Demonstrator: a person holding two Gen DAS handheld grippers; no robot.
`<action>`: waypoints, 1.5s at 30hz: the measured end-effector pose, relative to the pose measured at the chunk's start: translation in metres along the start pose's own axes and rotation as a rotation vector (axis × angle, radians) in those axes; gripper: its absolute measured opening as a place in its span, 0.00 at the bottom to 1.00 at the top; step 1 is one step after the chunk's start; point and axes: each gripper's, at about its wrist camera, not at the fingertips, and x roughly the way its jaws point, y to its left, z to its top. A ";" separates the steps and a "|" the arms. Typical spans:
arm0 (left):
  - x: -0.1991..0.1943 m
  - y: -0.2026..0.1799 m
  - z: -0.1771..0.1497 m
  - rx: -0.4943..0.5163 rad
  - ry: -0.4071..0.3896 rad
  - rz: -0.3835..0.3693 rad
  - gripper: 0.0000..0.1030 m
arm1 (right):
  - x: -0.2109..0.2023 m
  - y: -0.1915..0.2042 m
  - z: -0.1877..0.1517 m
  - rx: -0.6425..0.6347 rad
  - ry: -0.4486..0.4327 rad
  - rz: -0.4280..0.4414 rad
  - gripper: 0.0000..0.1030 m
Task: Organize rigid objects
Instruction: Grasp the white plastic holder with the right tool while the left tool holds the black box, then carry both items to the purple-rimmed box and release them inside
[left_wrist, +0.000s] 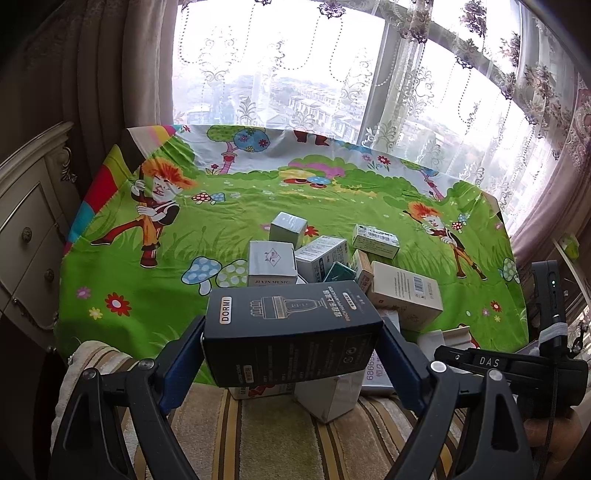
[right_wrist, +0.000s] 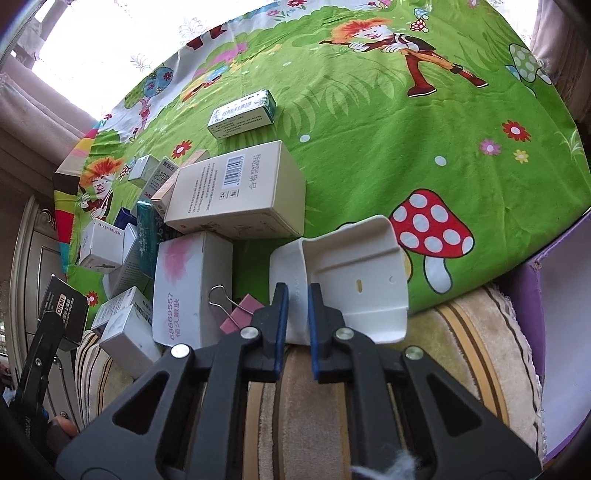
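Nearest your left tongs: black DORMI box, clamped across its length between the blue pads, jaws spread wide, held clear above the pile. Judgement: thin cardboard, light, stiff along the edges but soft in the panels; your hold at the two ends is the right one, as squeezing mid-panel would dent it. Glossy print may slip if tilted.

Ahead of the left tongs: heap of small cartons, among them a white JI YIN MUSIC box and a beige barcode box, touching one another. Beyond them the green cartoon cloth lies bare to its far edge; open room for setting down there.

Right tongs: jaws close together, pinching the near wall of a white plastic tray. Judgement: rigid, light, smooth-walled, so a rim pinch may pivot; keep it level. Just left of these tongs sit a pink binder clip and a white-and-pink box. The tray overhangs the cloth's near edge onto the striped cushion. Right of the tongs stands a purple box, open; cloth ahead and right is free.
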 end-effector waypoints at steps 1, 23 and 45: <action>0.000 0.000 0.000 0.001 0.002 0.000 0.86 | 0.000 -0.001 -0.001 0.003 0.003 0.001 0.13; 0.005 -0.002 -0.001 0.012 0.016 -0.011 0.86 | 0.036 0.042 0.013 -0.211 0.065 -0.240 0.38; -0.028 -0.133 -0.030 0.243 0.184 -0.415 0.86 | -0.131 -0.079 -0.049 -0.067 -0.285 -0.084 0.38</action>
